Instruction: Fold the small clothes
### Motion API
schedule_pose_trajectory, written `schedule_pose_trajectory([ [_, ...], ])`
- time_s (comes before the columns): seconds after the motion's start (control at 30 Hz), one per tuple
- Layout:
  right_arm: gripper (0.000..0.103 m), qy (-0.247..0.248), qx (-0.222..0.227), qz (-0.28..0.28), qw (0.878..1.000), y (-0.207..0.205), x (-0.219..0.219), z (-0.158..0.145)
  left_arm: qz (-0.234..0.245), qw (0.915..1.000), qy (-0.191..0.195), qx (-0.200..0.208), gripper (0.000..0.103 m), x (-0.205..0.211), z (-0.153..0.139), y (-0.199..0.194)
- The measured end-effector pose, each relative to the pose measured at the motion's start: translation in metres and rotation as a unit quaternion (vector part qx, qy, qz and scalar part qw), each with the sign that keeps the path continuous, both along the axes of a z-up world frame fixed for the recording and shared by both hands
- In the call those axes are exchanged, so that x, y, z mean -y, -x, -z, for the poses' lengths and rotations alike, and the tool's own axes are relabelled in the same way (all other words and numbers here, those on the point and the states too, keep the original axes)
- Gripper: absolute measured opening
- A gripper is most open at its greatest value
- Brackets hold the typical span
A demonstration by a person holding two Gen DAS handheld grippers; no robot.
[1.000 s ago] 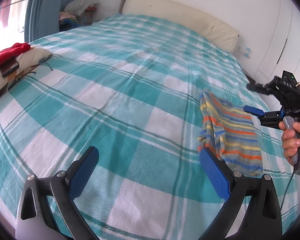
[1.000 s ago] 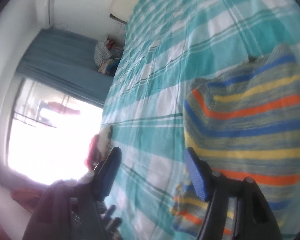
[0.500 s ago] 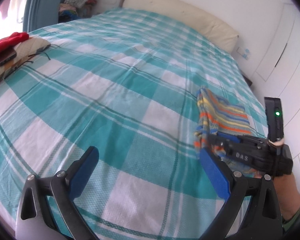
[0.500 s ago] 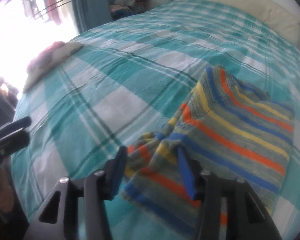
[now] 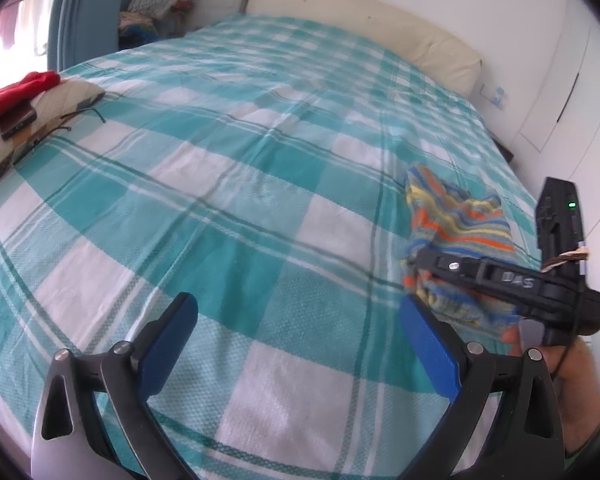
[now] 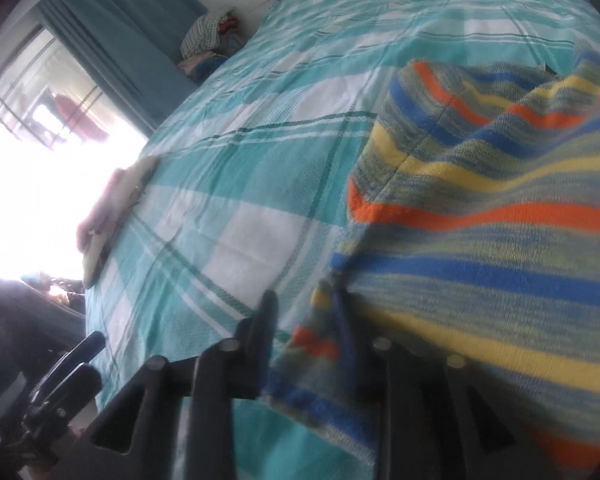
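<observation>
My right gripper (image 6: 306, 320) pinches the near edge of the striped shirt (image 6: 480, 208), lower right on the checked bedspread (image 5: 228, 184). My left gripper (image 5: 300, 344) hangs spread, empty. I should lift slowly, keeping the edge straight.

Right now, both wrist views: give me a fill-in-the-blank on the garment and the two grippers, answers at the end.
1. The striped garment lies on a ____ with a teal checked sheet.
2. The right gripper is ____ on the garment's edge.
3. The left gripper is ____ and holds nothing.
4. The red cloth lies by the sheet's ____ edge in the left wrist view.

Answers: bed; shut; open; left
</observation>
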State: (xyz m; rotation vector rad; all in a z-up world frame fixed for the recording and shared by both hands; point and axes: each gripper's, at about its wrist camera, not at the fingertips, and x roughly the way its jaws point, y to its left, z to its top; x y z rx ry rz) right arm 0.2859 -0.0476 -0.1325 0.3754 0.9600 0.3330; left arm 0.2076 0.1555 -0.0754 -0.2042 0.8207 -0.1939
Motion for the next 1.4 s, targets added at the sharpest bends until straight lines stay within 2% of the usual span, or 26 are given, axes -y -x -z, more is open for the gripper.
schedule_pose_trajectory([
  [0.1, 0.051, 0.020, 0.071, -0.012, 0.997, 0.039, 0.012, -0.045, 0.007, 1.0000, 0.002, -0.003, 0.101, 0.002, 0.000, 0.000],
  [0.2, 0.056, 0.059, 0.118, 0.016, 0.991, 0.072, 0.038, -0.073, 0.023, 0.9997, 0.000, -0.004, 0.101, 0.014, 0.001, 0.000],
  [0.27, 0.056, 0.068, 0.109, 0.041, 0.991, 0.081, 0.059, -0.064, 0.037, 0.9992, -0.009, -0.006, 0.101, 0.027, 0.004, 0.002],
  [0.3, 0.056, 0.072, 0.084, 0.049, 0.993, 0.079, 0.070, -0.051, 0.047, 0.9987, -0.017, -0.008, 0.101, 0.035, 0.006, 0.003],
  [0.37, 0.053, 0.069, -0.006, 0.037, 0.997, 0.069, 0.079, -0.005, 0.071, 0.9968, -0.032, -0.015, 0.101, 0.051, 0.012, 0.005],
  [0.4, 0.052, 0.067, -0.013, 0.033, 0.997, 0.070, 0.079, 0.007, 0.084, 0.9956, -0.036, -0.019, 0.101, 0.058, 0.015, 0.007],
  [0.43, 0.052, 0.075, 0.019, 0.035, 0.996, 0.078, 0.077, 0.004, 0.095, 0.9944, -0.040, -0.024, 0.101, 0.063, 0.019, 0.008],
  [0.47, 0.055, 0.076, 0.033, 0.034, 0.996, 0.084, 0.074, -0.002, 0.104, 0.9934, -0.040, -0.029, 0.101, 0.067, 0.020, 0.009],
  [0.57, 0.070, 0.022, 0.051, 0.040, 0.998, 0.102, 0.083, -0.019, 0.127, 0.9910, -0.005, -0.043, 0.101, 0.071, 0.019, 0.000],
  [0.67, 0.079, 0.031, 0.082, 0.082, 0.993, 0.120, 0.110, -0.035, 0.134, 0.9869, 0.061, -0.065, 0.102, 0.075, 0.011, -0.035],
  [0.73, 0.084, 0.023, 0.087, 0.114, 0.989, 0.118, 0.139, -0.042, 0.154, 0.9790, 0.104, -0.085, 0.102, 0.082, 0.014, -0.070],
  [0.83, 0.084, -0.035, 0.067, 0.156, 0.985, 0.099, 0.185, -0.038, 0.169, 0.9692, 0.108, -0.143, 0.102, 0.102, 0.037, -0.128],
  [0.9, 0.084, -0.081, 0.042, 0.162, 0.983, 0.078, 0.204, -0.027, 0.172, 0.9636, 0.113, -0.171, 0.102, 0.114, 0.052, -0.149],
  [1.0, 0.083, -0.152, 0.027, 0.138, 0.978, 0.049, 0.204, -0.005, 0.193, 0.9616, 0.109, -0.163, 0.102, 0.134, 0.058, -0.157],
  [1.03, 0.081, -0.161, 0.021, 0.125, 0.979, 0.039, 0.197, 0.003, 0.201, 0.9615, 0.101, -0.158, 0.102, 0.141, 0.057, -0.155],
  [1.07, 0.065, -0.149, 0.018, 0.112, 0.982, 0.032, 0.185, 0.010, 0.217, 0.9586, 0.098, -0.156, 0.102, 0.150, 0.058, -0.151],
  [1.1, 0.041, -0.117, 0.011, 0.093, 0.989, 0.025, 0.169, 0.014, 0.238, 0.9541, 0.094, -0.157, 0.099, 0.160, 0.059, -0.146],
  [1.13, 0.037, -0.081, 0.002, 0.079, 0.994, 0.020, 0.154, 0.016, 0.258, 0.9504, 0.072, -0.158, 0.084, 0.172, 0.059, -0.141],
  [1.17, 0.034, -0.058, 0.003, 0.080, 0.995, 0.019, 0.147, 0.014, 0.272, 0.9500, 0.031, -0.150, 0.055, 0.184, 0.059, -0.135],
  [1.2, 0.029, -0.053, 0.004, 0.081, 0.995, 0.019, 0.145, 0.010, 0.282, 0.9487, 0.010, -0.143, 0.047, 0.191, 0.056, -0.130],
  [1.23, 0.028, -0.054, 0.006, 0.079, 0.995, 0.018, 0.145, 0.004, 0.285, 0.9471, 0.022, -0.147, 0.027, 0.193, 0.051, -0.130],
  [1.3, 0.027, -0.029, 0.024, 0.068, 0.997, 0.015, 0.143, -0.014, 0.266, 0.9506, 0.062, -0.148, 0.023, 0.190, 0.030, -0.136],
  [1.4, 0.027, 0.001, 0.071, 0.050, 0.996, 0.012, 0.139, -0.061, 0.265, 0.9563, 0.087, -0.089, 0.023, 0.192, -0.023, -0.134],
])
